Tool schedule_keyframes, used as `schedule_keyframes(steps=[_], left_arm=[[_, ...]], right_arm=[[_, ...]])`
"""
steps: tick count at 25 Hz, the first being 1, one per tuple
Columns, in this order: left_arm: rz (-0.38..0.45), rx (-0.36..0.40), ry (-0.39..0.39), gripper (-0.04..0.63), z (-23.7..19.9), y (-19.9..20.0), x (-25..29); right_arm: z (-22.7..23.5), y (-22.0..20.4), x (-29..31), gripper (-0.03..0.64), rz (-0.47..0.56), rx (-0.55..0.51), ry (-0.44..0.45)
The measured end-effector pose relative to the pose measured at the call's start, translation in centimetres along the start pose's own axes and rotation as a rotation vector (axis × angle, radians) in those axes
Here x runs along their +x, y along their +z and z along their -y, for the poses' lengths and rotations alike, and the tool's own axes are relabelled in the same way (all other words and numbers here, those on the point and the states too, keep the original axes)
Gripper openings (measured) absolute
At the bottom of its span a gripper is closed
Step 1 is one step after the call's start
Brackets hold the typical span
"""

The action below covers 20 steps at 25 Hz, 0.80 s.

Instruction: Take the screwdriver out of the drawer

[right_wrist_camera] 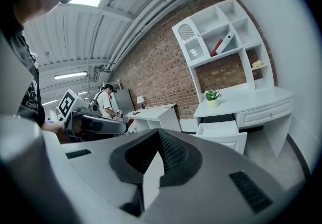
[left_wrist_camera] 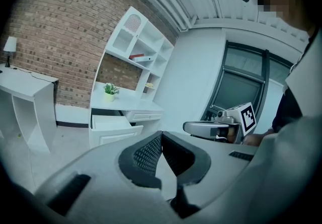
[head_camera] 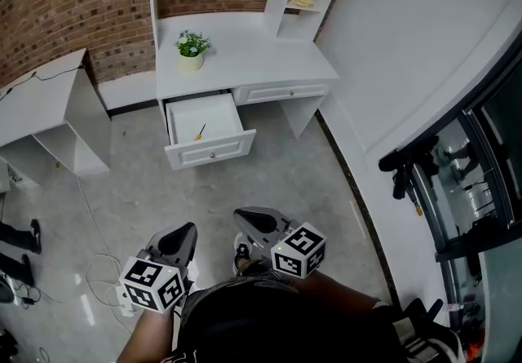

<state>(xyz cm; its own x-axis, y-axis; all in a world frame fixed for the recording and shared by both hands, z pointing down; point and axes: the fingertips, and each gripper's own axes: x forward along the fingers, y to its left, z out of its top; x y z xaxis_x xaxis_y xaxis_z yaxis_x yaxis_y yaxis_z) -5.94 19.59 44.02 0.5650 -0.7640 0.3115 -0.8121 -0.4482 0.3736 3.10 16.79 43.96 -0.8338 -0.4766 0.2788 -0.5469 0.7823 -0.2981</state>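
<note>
Head view: the screwdriver (head_camera: 200, 132) is seen lying in the open drawer (head_camera: 214, 149) under the white surface (head_camera: 245, 55).
Left gripper view: the jaws of the left gripper (left_wrist_camera: 161, 135) are pressed together, empty; right gripper view: the jaws of the right gripper (right_wrist_camera: 160, 132) are closed too, empty.

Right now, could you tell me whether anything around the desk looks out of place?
One desk drawer stands pulled out with a small screwdriver lying inside; its neighbour is shut. Nothing looks spilled or damaged.
</note>
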Motion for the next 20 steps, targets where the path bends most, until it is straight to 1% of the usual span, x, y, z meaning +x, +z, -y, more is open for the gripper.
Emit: schedule_keyframes(steps=[4, 8, 15, 20], left_arm=[[-0.021, 0.037, 0.020, 0.018, -0.8, 1.5, 2.4], [-0.026, 0.028, 0.032, 0.018, -1.5, 2.8, 4.7], [-0.042, 0.024, 0.076, 0.018, -3.2, 5.2, 9.4], [-0.048, -0.011, 0.104, 0.018, -4.6, 6.7, 12.3]], right_arm=[[2.3, 1.6, 0.9, 0.005, -0.001, 0.000, 0.010], [4.9, 2.9, 1.7, 0.005, -0.007, 0.010, 0.012], [9.5, 5.1, 3.5, 0.005, -0.019, 0.019, 0.069], [12.7, 6.6, 4.9, 0.005, -0.012, 0.018, 0.108]])
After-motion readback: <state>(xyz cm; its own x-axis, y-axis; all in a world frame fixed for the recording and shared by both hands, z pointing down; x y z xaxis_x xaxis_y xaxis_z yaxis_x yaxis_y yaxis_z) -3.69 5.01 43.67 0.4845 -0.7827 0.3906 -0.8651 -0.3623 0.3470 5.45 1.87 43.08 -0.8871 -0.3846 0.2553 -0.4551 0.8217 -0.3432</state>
